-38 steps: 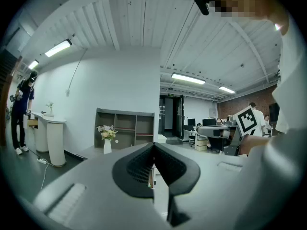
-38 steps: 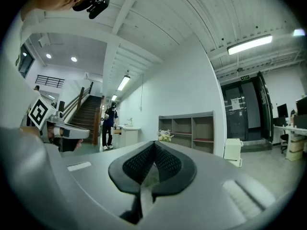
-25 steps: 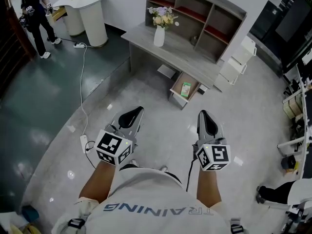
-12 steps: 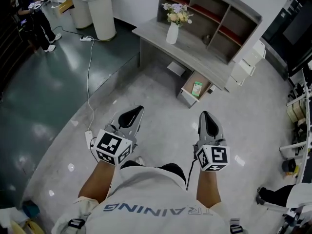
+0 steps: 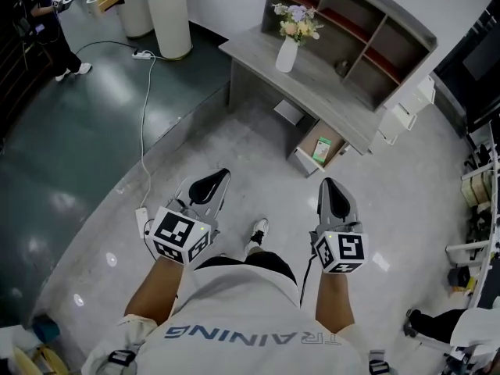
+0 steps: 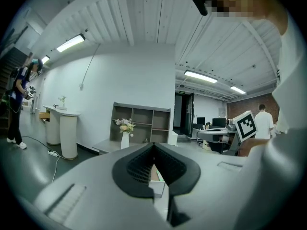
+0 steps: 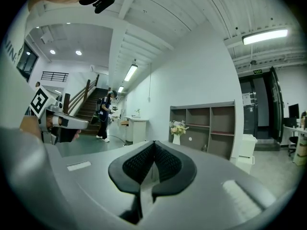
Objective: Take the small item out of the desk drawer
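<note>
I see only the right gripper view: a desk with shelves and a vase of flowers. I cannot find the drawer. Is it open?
Observer: Yes. In the head view the drawer under the desk stands pulled out.
Operator: Is something inside it?
Observer: A small green item lies in it.
Operator: And the left gripper, is it holding anything?
Observer: No. The left gripper is shut, with nothing between its jaws.

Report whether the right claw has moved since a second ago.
Yes. Against the open grey desk drawer, the right claw has shifted sideways: the drawer, earlier ahead-left of its tip, now lies almost straight ahead.
</note>
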{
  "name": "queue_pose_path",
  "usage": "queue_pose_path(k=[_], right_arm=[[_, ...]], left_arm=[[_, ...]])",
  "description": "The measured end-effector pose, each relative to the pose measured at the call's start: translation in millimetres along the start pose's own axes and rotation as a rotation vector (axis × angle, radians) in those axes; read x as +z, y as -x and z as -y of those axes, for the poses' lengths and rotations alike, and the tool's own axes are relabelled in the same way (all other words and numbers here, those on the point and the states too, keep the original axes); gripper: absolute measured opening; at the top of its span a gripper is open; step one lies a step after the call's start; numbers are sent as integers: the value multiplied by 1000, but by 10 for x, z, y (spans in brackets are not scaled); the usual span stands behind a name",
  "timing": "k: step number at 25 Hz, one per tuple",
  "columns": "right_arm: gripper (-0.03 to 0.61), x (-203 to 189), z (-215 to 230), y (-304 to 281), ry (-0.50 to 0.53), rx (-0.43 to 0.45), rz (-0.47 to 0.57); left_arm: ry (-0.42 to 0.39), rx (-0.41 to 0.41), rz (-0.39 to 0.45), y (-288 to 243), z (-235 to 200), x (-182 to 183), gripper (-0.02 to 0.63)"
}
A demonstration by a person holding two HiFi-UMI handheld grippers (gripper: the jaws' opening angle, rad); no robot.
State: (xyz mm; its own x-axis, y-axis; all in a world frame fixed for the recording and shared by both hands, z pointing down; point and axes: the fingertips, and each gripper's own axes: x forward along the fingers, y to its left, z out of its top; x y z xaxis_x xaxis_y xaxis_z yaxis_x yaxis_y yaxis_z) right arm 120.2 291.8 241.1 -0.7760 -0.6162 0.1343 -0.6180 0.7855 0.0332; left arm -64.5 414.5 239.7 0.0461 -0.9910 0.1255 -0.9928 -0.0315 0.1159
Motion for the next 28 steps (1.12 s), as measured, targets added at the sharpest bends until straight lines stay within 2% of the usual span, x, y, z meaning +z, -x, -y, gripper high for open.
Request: queue_pose_path(k=[5,13,21,28], right_arm=[[17,33,315,-486,-3,22,7],[17,115,1039,-1133,-5,17,8],[17,-17,1729,-1406,-52,-10,-8],[17,-154,2064,-1546,-75,-44,-25]], left_arm=[[-5,28,-3,-493,-189,69,-2],[-14,20,2,-1449,-269,301,-2],[-42,-6,-31,-2196,-128,369,-2],[-56,-51,-56,-2684,-51,339,-2]])
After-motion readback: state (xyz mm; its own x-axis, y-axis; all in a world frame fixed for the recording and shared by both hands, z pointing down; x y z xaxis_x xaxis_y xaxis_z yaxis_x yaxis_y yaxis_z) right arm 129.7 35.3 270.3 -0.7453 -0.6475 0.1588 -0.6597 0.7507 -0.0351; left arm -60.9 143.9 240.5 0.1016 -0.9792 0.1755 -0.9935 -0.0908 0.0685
